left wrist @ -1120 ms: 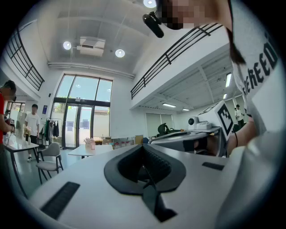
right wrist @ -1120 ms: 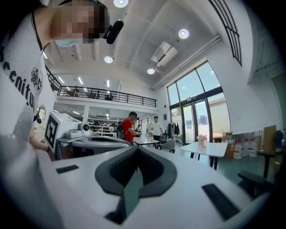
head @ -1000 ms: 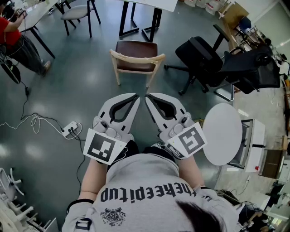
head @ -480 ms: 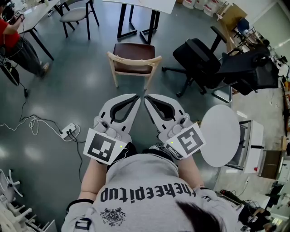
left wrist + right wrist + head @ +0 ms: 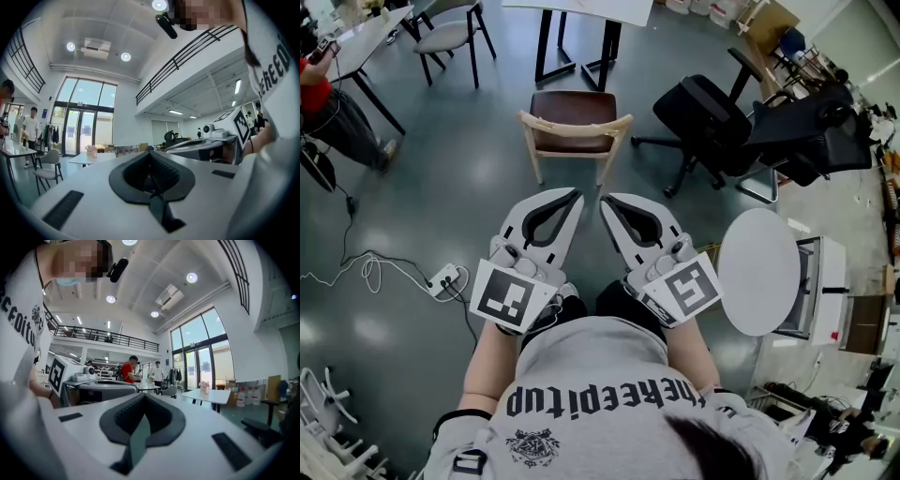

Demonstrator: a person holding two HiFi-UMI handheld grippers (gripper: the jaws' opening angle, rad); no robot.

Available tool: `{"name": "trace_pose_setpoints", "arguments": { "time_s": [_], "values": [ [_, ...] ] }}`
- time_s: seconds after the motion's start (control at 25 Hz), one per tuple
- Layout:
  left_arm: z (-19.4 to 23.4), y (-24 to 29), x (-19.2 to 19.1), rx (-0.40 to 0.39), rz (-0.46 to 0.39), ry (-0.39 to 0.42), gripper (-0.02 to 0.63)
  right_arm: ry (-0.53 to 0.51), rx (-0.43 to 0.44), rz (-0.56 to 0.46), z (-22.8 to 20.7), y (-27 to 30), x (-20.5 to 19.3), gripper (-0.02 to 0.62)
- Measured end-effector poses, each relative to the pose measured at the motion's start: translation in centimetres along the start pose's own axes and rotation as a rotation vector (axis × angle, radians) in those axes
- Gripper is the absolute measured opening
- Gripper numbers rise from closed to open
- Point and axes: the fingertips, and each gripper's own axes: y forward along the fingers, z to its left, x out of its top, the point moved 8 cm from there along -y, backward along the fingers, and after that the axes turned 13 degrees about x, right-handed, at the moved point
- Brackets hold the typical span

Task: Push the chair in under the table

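Head view: left tool (image 5: 574, 197) and right tool (image 5: 607, 202) are side by side in front of the person's torso. Both have jaws closed together and grip nothing; tips near each other, not touching. Past them the wooden chair (image 5: 574, 120) stands on the grey floor (image 5: 441, 187), backrest toward the tools, well apart. Beyond it is the white surface (image 5: 600, 11) on black legs; chair is just before it, not under.

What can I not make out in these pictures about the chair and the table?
- Table: in the head view, the picture's top edge cuts off most of its top.
- Chair: in the head view, its far legs are hidden under its own seat.
- The same chair in both gripper views: not shown. The left gripper and right gripper fill the lower frame with their own bodies.
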Motion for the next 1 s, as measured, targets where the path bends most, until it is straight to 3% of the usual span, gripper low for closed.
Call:
{"name": "trace_pose_setpoints", "arguments": {
  "time_s": [0.4, 1.0],
  "values": [
    [-0.2, 0.9, -0.5, -0.034, 0.004, 0.021, 0.015, 0.002, -0.017, 0.027, -0.4, -0.5, -0.2, 0.011],
    [2.5, 4.3, -0.6, 0.026, 0.02, 0.034, 0.015, 0.008, 0.051, 0.017, -5.0, 2.8, 0.0, 0.011]
  ]
}}
